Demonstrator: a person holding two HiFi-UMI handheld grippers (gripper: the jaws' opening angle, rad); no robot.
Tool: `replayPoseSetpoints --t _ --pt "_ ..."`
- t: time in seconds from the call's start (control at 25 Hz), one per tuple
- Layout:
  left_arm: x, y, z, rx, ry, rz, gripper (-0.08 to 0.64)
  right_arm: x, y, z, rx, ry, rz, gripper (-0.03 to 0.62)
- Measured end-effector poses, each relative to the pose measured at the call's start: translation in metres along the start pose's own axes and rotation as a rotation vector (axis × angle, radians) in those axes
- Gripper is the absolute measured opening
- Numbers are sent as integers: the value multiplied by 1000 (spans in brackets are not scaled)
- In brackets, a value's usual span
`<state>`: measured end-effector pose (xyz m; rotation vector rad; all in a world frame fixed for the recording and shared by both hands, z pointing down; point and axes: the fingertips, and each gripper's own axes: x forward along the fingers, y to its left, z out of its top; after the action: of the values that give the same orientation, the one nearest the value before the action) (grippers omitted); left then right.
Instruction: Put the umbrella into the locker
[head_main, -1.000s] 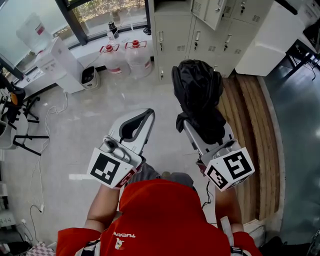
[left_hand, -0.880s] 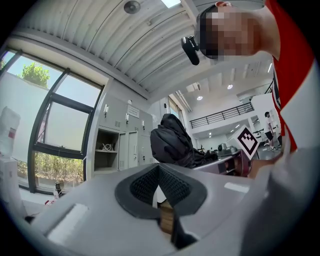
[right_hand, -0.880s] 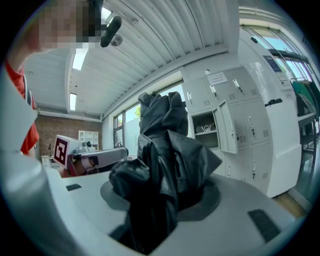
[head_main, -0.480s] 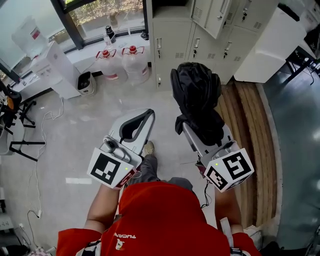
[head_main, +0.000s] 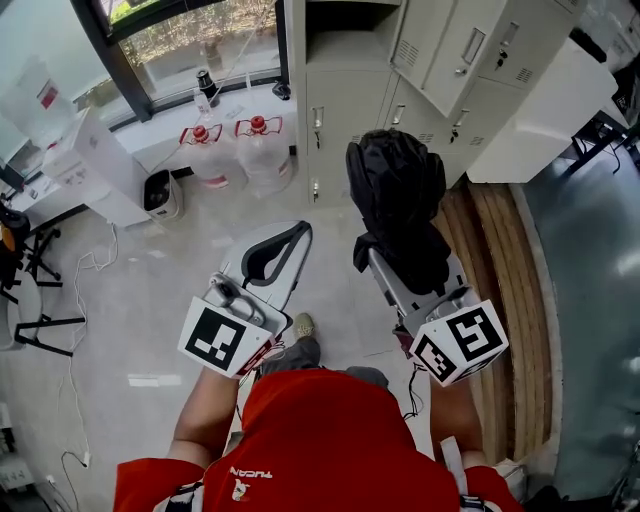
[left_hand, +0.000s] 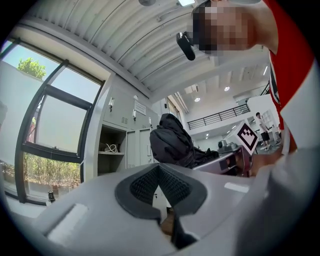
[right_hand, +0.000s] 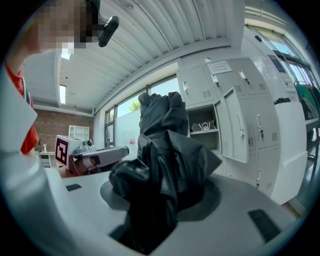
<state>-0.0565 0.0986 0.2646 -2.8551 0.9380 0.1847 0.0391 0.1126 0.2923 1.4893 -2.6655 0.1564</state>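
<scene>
Looks like the carry step: got the black umbrella (head_main: 395, 190) clamped at its near end in the right gripper (head_main: 410, 278), held out front in the head view and well short of the locker bank (head_main: 345, 110) up at 12 o'clock. Nothing in the left gripper (head_main: 290, 238) over at 10 o'clock, with jaws pressed together, just riding alongside. Next up, probably: closing the gap to the open compartment (right_hand: 202, 127), with its door (right_hand: 235, 132) swung out at 3 o'clock of it. Then lining up and feeding the bundle in free end first without clipping that door or the shelf edge. Runs lengthwise along the jaws, pointing away from the body toward 12 o'clock, maybe a hair toward 11. Can't tell handle end from tip end, too much loose fabric. Looks floppy too, so expect some snagging at the opening.
</scene>
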Motion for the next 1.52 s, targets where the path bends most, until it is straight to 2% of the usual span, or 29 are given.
replayPoseSetpoints --t 0.2,0.52,0.8,1.08,1.32,1.52 --pt "29 61 -14 -6 37 -14 5 60 -20 13 -17 10 -19 209" --pt "65 137 -27 -12 7 -42 5 134 -53 16 -16 48 -70 209" --pt "91 168 -40 -41 14 -43 5 169 -86 18 -27 75 -108 209" --pt "128 199 -58 -30 34 -9 5 209 -129 16 -37 74 -89 209" --pt "176 226 -69 -5 49 19 5 249 -181 16 -82 87 -88 209" --pt "221 252 -76 -3 53 68 5 281 -223 25 -103 103 -56 209"
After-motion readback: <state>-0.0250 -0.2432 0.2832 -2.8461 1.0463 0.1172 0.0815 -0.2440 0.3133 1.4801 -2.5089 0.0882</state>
